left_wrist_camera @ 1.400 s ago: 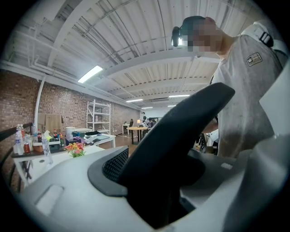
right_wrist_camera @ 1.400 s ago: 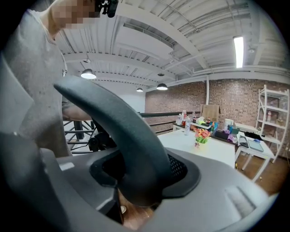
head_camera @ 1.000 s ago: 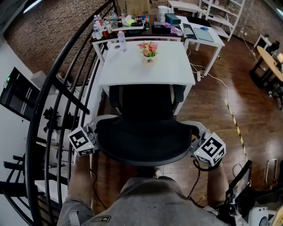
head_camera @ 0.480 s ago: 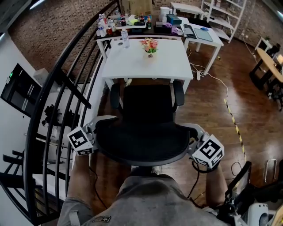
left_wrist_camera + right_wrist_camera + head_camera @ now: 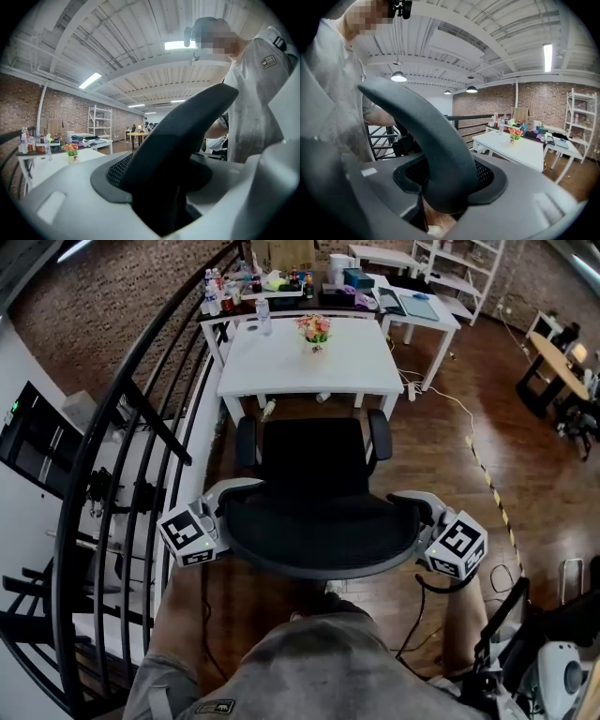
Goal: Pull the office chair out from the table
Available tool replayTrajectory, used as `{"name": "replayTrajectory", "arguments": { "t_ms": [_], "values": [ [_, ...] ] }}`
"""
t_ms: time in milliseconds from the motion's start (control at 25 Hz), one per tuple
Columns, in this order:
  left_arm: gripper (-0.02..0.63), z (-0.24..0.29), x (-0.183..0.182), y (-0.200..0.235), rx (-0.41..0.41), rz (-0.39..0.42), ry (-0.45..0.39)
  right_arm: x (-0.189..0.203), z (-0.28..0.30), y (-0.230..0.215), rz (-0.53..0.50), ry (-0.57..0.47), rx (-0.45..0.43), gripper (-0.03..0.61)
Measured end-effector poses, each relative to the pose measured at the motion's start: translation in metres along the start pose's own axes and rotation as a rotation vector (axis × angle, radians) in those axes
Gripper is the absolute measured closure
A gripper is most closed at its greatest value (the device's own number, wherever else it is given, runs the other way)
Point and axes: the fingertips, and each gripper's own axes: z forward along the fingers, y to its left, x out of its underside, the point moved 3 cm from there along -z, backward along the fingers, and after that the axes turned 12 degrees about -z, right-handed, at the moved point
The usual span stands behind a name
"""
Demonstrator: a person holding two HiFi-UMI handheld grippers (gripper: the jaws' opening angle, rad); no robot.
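A black mesh office chair [image 5: 314, 465] stands on the wood floor, with its seat just in front of the white table [image 5: 300, 367]. Its curved backrest [image 5: 319, 538] is nearest me. My left gripper [image 5: 222, 500] is shut on the backrest's left end, and my right gripper [image 5: 415, 509] is shut on its right end. In the left gripper view the dark backrest rim [image 5: 178, 131] runs up between the grey jaws. The right gripper view shows the rim [image 5: 433, 140] held the same way. Both armrests, left [image 5: 246, 439] and right [image 5: 380, 432], are out from under the tabletop.
A black stair railing [image 5: 122, 427] runs close along the left. A flower vase [image 5: 314, 331] and a bottle [image 5: 263, 317] stand on the table, with a cluttered desk [image 5: 417, 306] behind. Striped floor tape [image 5: 492, 488] and cables lie to the right. The person's body is right behind the chair.
The chair has rolled away from the table toward the person, and its seat has come out from under the tabletop. Both grippers moved back with it and kept their hold.
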Motion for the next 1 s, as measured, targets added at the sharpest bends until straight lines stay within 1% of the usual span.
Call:
{"name": "replayTrajectory", "arguments": {
  "t_ms": [360,600,1000],
  "values": [
    [0.362,-0.025,0.010,-0.036,0.021,0.006,-0.002,-0.007,-0.013,0.046,0.018,0.002,0.025,0.359],
    [0.364,-0.032,0.013,-0.065,0.030,0.013,0.002,-0.008,-0.031,0.074,0.026,0.004,0.027,0.359],
    [0.362,-0.047,0.024,-0.112,0.024,-0.011,0.010,-0.008,-0.055,0.120,0.012,0.006,-0.007,0.362]
  ]
}}
